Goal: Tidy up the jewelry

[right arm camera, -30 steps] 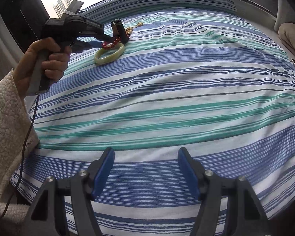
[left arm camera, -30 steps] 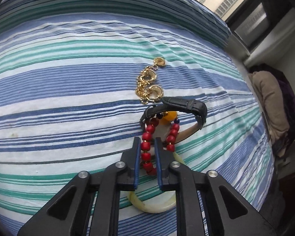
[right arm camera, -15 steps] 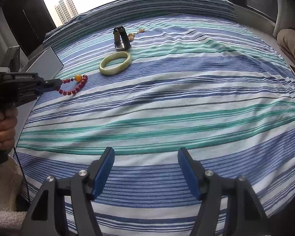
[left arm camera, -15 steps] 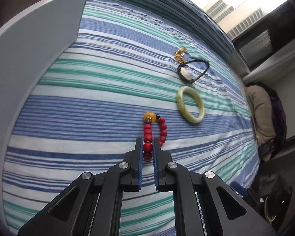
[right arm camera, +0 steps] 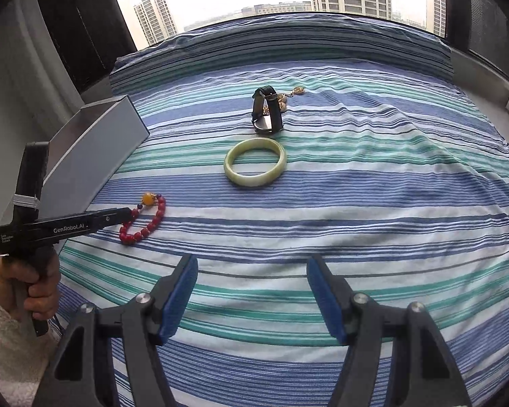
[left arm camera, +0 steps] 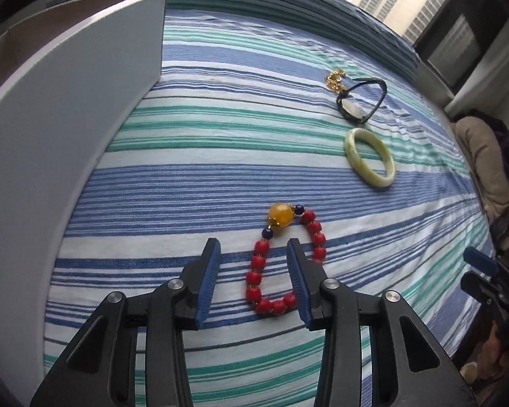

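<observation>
A red bead bracelet [left arm camera: 281, 264] with an amber bead lies flat on the striped bedspread; it also shows in the right wrist view [right arm camera: 145, 219]. My left gripper [left arm camera: 252, 251] is open, its fingers standing on either side of the bracelet's left strand without gripping it. A pale green bangle [left arm camera: 370, 157] [right arm camera: 254, 162], a black-strapped watch [left arm camera: 359, 101] [right arm camera: 267, 110] and a gold chain [left arm camera: 334, 78] [right arm camera: 288, 95] lie farther off. My right gripper [right arm camera: 252, 271] is open and empty above the near part of the bed.
A grey box [left arm camera: 68, 129] [right arm camera: 91, 149] stands at the bed's left edge, beside the red bracelet. The striped bedspread [right arm camera: 373, 186] stretches to the right. A window sill and dark frames run along the far side.
My left gripper carried the red bracelet from the pile near the watch toward the grey box, set it on the bedspread and opened. The right gripper has stayed still.
</observation>
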Tool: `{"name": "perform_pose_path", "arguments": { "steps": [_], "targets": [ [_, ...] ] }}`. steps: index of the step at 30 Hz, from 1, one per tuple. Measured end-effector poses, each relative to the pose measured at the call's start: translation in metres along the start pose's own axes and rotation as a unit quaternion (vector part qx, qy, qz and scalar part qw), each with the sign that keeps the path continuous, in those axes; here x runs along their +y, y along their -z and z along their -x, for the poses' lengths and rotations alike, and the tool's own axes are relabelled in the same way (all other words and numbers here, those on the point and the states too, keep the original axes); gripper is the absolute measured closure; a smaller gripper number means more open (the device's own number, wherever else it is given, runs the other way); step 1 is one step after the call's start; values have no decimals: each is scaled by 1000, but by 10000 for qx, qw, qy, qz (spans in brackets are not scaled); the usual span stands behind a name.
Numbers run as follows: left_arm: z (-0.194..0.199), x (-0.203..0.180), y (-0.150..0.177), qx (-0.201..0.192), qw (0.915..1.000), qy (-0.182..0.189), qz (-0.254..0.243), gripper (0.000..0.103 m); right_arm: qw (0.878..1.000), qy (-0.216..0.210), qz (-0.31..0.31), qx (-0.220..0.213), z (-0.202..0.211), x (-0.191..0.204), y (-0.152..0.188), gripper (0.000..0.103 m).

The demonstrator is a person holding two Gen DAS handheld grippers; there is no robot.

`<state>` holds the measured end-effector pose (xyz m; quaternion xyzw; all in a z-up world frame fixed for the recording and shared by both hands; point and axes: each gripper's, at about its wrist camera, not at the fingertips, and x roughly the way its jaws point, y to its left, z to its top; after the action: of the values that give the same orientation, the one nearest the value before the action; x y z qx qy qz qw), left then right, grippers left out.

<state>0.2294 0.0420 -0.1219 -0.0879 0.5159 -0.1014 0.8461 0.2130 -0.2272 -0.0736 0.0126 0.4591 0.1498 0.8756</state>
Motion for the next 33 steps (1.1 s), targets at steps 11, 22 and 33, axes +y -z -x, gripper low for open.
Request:
{"name": "perform_pose_path", "arguments": {
  "steps": [11, 22, 33],
  "targets": [
    [-18, -34, -8, -89, 9863, -234, -1631, 88, 9996, 32, -192, 226, -9, -16, 10, 35],
    [47, -15, 4, -655, 9972, 220, -270, 88, 9885, -353, 1384, 498, -97, 23, -95, 36],
    [107, -15, 21, -1043, 9940, 309, 63, 88, 9850, -459, 1424, 862, -115, 41, -95, 93]
  ]
}}
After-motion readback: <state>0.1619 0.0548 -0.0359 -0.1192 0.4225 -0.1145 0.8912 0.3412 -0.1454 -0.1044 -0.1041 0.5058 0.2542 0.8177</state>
